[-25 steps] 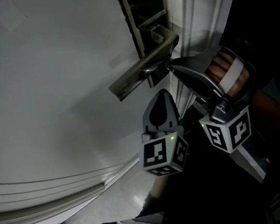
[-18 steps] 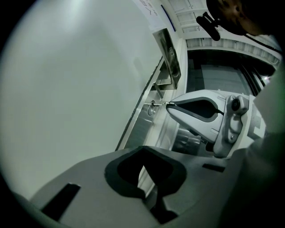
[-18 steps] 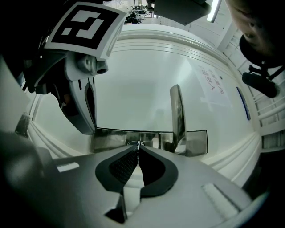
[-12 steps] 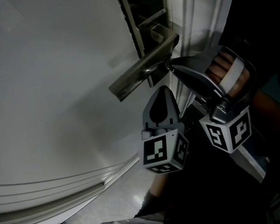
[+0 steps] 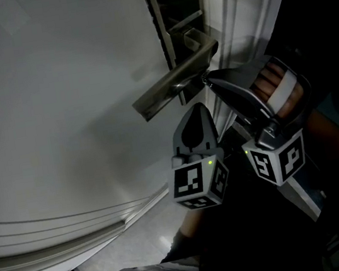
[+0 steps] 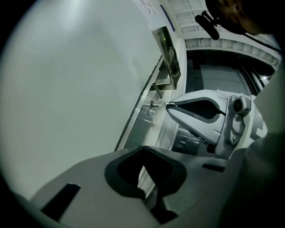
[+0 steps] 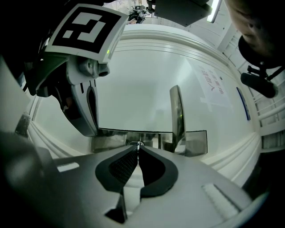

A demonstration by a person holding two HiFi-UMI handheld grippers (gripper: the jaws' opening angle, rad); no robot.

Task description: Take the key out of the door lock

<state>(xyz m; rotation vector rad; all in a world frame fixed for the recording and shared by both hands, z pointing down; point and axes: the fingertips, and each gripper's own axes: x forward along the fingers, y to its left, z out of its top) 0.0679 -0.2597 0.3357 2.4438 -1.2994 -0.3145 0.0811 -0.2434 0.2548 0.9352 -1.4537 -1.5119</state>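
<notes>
Pinching key [image 6: 158, 105], right tool [image 5: 206, 79] beneath handle [image 5: 171, 86]

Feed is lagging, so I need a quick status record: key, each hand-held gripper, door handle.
key: in the lock, just below the door handle
right hand-held gripper: jaws shut on the key, tips at the lock
left hand-held gripper: jaws together, holding nothing, below the right one
door handle: lever type, above the key

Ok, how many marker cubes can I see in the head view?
2. One cube rides the left gripper, below the door handle; the other cube rides the right gripper, just right of it. None seems hidden.
</notes>
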